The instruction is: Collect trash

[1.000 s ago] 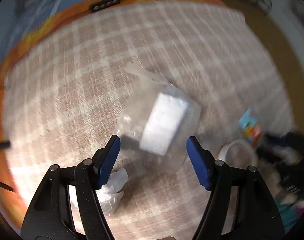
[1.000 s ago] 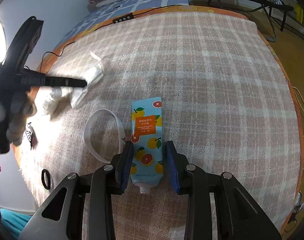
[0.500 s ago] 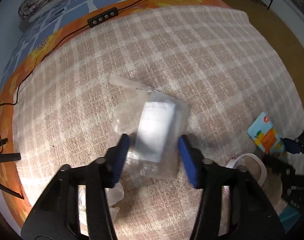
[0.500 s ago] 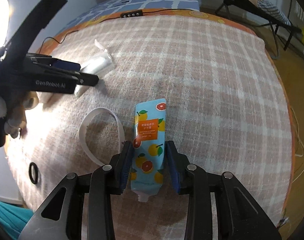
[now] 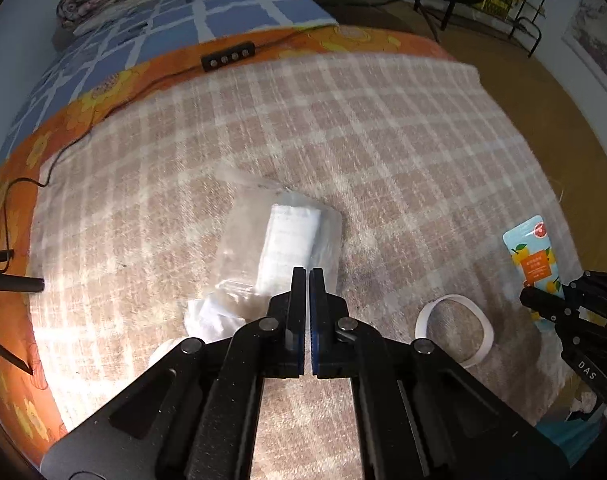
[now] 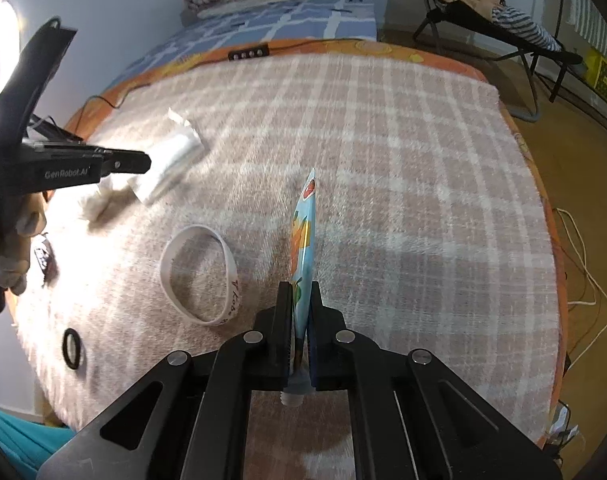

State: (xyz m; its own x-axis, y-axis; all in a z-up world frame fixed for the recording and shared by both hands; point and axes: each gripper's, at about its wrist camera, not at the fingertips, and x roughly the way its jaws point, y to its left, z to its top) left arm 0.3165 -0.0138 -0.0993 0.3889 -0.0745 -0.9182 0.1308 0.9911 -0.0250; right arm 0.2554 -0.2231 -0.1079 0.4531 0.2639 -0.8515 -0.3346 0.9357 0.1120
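Observation:
A clear plastic bag point(image 5: 287, 236) with a white paper inside lies on the plaid blanket point(image 5: 383, 140). My left gripper point(image 5: 307, 276) is closing tight on the bag's near edge, pads together. In the right wrist view the left gripper point(image 6: 145, 166) holds the bag point(image 6: 175, 160) slightly raised at its tip. My right gripper point(image 6: 301, 286) is closing on a blue tube with orange fruit print point(image 6: 303, 232), which stands on edge between the pads, cap end toward me. From the left the tube point(image 5: 533, 256) shows flat-faced in the right gripper point(image 5: 543, 300).
A white ring band point(image 6: 199, 276) lies left of the tube. Crumpled white tissue point(image 6: 99, 200) sits under the left gripper, and a small black ring point(image 6: 70, 348) lies near the blanket's left edge. A power strip point(image 6: 248, 53) with a cable lies at the far edge; a folding chair point(image 6: 503, 20) stands beyond.
Both grippers went from open to shut. The left closed on the clear bag and rose a little. The right closed on the tube, which turned from flat to edge-up.

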